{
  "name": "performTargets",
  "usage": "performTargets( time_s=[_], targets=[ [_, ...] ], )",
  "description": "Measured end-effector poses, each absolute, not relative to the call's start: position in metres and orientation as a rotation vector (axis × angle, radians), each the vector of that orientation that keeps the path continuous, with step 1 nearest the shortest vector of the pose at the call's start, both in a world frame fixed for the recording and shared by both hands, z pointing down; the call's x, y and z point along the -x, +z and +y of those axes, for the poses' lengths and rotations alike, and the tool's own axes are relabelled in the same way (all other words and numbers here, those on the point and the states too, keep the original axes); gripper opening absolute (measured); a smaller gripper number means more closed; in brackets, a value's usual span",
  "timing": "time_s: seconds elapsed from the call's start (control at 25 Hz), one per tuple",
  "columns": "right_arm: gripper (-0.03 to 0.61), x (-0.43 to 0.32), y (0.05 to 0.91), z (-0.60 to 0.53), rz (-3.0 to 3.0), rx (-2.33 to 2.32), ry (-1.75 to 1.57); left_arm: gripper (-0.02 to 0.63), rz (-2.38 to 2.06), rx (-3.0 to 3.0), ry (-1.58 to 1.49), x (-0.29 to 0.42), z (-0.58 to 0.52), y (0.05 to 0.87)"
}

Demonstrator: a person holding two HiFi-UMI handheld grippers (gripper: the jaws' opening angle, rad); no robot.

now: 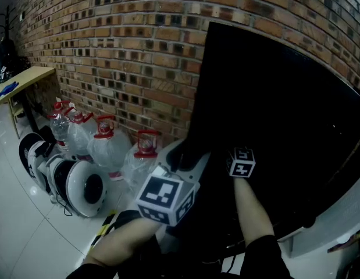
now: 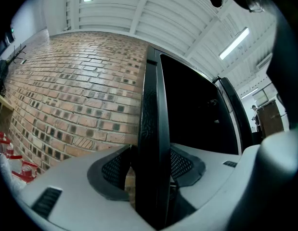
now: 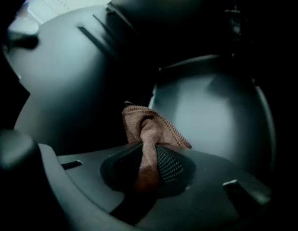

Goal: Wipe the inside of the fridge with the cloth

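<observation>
Head view: fridge door (image 1: 273,115), black, one, standing open before a brick wall (image 1: 127,51). Both forearms reach toward it. Water jugs (image 1: 107,147) with red caps, four, on the floor by the wall. White helmet-like shells (image 1: 81,188), two, beside them.

Left gripper view: left tool (image 2: 151,172), one, clenched on the edge of the fridge door, a pad on each face. Ceiling strip lights (image 2: 234,42), two.

Right gripper view: right tool (image 3: 149,170), one, grasping the cloth (image 3: 151,129). Brown, one, pinched at its middle, with a short bunched fold standing out beyond the pads. It sits inside the dim fridge near the pale grey inner wall (image 3: 211,114); contact with that wall cannot be told.

Handling note, judged: wiping looks barely begun. The left grip should hold the door steady and wide. The right tool should lead with the free fold, pressed flat to the liner, in overlapping strokes. So little cloth protrudes that the pads may scrape plastic unless the tool is tilted.
</observation>
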State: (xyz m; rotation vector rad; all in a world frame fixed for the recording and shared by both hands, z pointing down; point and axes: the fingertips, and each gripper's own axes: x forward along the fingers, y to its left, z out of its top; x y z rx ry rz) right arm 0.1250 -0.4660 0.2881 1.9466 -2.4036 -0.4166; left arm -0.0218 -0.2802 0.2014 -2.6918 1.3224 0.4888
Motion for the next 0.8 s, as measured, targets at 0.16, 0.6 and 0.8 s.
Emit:
performTargets(
  time_s=[0.16,0.6,0.8],
  targets=[
    [0.074,-0.11,0.299,-0.484,-2.372,-1.968,-0.357,0.213,1.318,2.692,0.496,0.024,-0.28,0.202],
    [0.074,-0.141,0.297,-0.491,-2.31,-2.082,-0.382,0.224,1.3,2.7,0.512,0.026,-0.278,0.203],
    [0.074,-0.171,0.291,-0.484,-2.242,-2.151,-0.362,0.224,1.305,2.688,0.532,0.027,-0.279,0.202]
  ],
)
